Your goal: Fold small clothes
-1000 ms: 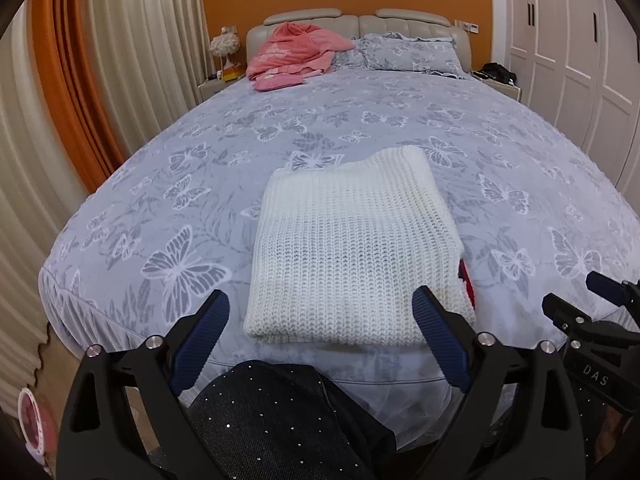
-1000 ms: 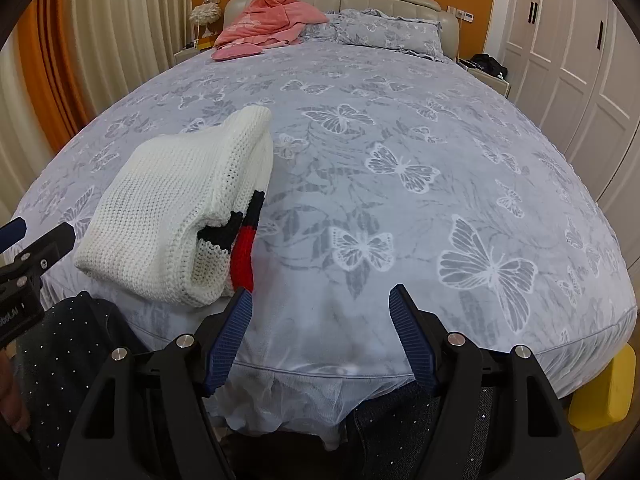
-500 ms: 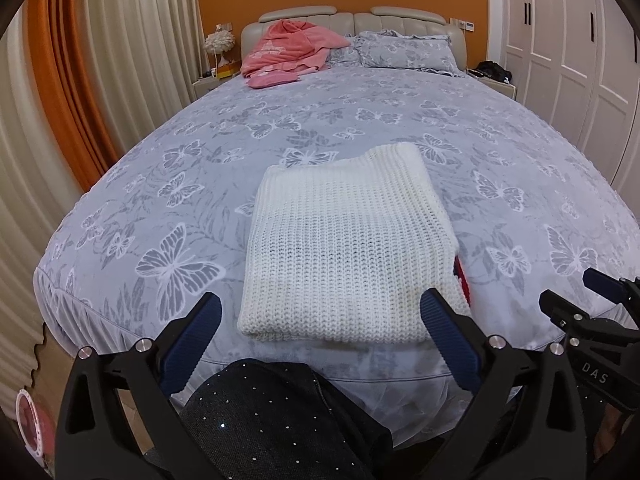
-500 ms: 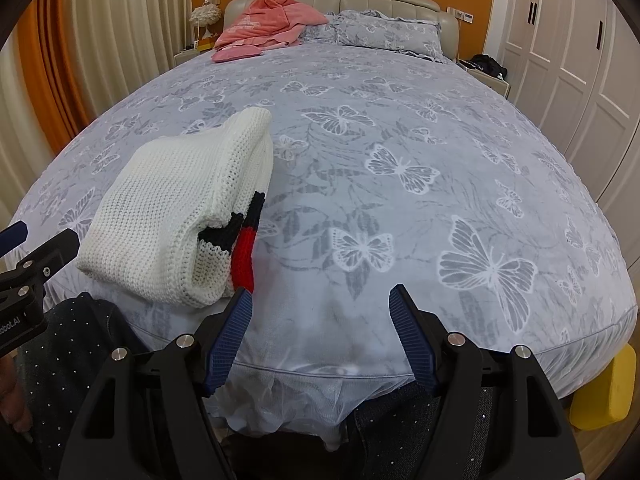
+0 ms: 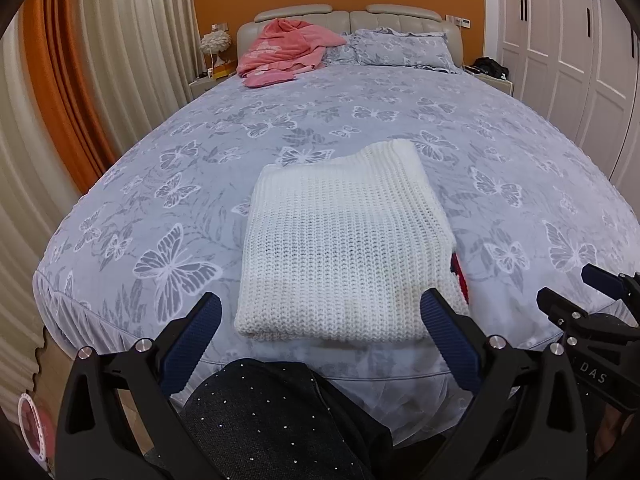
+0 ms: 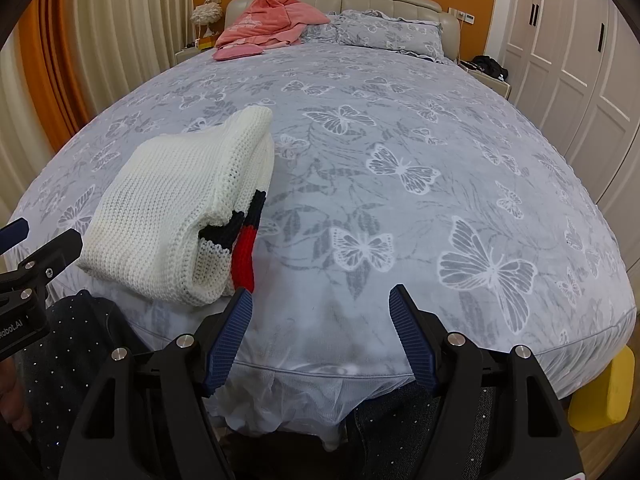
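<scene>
A folded white knit sweater (image 5: 344,248) lies on the bed near its front edge. In the right wrist view the sweater (image 6: 176,208) shows black and red stripes at its open right side. My left gripper (image 5: 320,304) is open and empty, held just short of the sweater's near edge. My right gripper (image 6: 320,296) is open and empty, to the right of the sweater, above the bed's front edge. Neither gripper touches the sweater.
The bed (image 5: 520,168) has a grey butterfly cover. A pink garment (image 5: 284,52) and pillows (image 5: 404,46) lie at the headboard. Curtains hang at the left, white wardrobe doors (image 5: 580,60) at the right. A yellow object (image 6: 604,396) sits on the floor by the bed's right corner.
My left gripper has pulled back and risen slightly, so the sweater sits a little farther away in its view. The right gripper has barely moved. The sweater has not moved.
</scene>
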`<state>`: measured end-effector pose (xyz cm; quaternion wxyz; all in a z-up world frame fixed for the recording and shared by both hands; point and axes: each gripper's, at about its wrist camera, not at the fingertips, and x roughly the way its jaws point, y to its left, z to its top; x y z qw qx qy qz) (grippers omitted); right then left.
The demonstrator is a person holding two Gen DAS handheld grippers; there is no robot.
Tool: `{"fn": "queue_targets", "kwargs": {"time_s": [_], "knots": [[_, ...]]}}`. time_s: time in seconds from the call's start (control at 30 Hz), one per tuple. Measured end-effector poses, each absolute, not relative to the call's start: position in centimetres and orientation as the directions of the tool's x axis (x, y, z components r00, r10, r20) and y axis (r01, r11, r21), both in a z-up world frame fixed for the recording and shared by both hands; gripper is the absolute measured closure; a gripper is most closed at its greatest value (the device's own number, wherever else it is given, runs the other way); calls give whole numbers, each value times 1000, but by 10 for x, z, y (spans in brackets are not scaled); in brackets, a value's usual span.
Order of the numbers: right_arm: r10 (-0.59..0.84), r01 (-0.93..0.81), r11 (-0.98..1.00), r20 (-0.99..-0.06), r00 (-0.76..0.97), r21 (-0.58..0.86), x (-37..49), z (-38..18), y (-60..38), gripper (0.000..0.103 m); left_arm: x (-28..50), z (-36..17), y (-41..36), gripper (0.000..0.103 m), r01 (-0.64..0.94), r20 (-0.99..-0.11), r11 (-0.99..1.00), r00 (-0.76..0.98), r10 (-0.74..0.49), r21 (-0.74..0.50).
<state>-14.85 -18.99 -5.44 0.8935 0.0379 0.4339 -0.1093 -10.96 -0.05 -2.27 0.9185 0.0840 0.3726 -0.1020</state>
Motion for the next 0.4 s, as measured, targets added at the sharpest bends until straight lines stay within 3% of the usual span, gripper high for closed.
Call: {"fn": "queue_targets", "kwargs": {"time_s": [0.4], "knots": [[-164,231,973,-783,600,-27,-149,-55,-188,34,-110,-29,-8,8,258,-717,959,690,-99,116]]}}
